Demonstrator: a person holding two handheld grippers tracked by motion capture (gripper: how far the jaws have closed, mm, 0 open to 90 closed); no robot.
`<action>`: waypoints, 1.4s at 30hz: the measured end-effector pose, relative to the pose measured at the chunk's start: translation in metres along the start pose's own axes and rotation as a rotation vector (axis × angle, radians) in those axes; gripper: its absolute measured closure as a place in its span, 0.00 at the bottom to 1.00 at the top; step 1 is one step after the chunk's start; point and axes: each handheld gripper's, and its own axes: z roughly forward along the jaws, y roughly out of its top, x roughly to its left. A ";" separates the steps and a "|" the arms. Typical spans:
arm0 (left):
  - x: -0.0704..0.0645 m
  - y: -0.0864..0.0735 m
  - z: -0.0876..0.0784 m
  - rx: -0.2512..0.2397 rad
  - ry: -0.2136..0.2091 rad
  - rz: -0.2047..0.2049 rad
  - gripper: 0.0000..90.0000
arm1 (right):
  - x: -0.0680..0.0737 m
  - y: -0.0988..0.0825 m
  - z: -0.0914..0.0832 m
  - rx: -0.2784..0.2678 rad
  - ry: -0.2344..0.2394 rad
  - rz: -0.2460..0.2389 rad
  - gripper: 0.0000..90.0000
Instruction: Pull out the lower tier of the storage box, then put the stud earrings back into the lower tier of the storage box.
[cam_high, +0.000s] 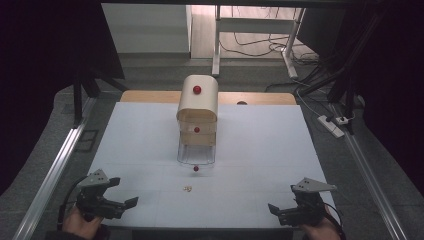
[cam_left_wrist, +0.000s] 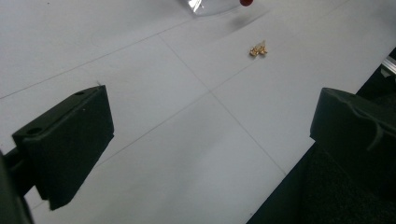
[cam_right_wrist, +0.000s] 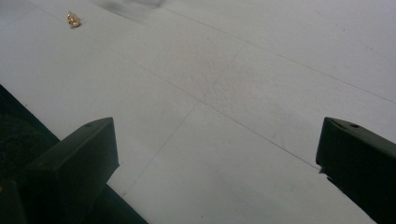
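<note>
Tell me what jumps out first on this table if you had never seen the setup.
A small beige drawer cabinet with red knobs stands at the middle of the white table, its clear bottom drawer pulled out toward the person. Just in front of that drawer lies a tiny gold object, alone on the bare surface. At the near edge the left gripper and right gripper sit at either corner, jaws spread wide and holding nothing.

I hold my left hand-held gripper (cam_high: 120, 192) low at my near left, its 2 jaws spread wide and angled inward. My right hand-held gripper (cam_high: 282, 200) sits at my near right, jaws just as wide, pointing inward too. Both my hands (cam_high: 82, 220) grip from below, well apart.
</note>
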 end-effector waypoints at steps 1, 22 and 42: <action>0.000 0.000 0.000 0.000 0.000 -0.002 0.00 | 0.000 0.000 0.000 0.000 0.000 -0.002 0.00; 0.003 0.005 0.005 0.028 -0.033 0.007 0.00 | 0.001 0.000 0.000 0.002 0.003 -0.010 0.00; -0.006 0.020 0.023 0.043 -0.073 0.061 0.00 | 0.001 0.000 0.001 0.008 0.002 -0.009 0.00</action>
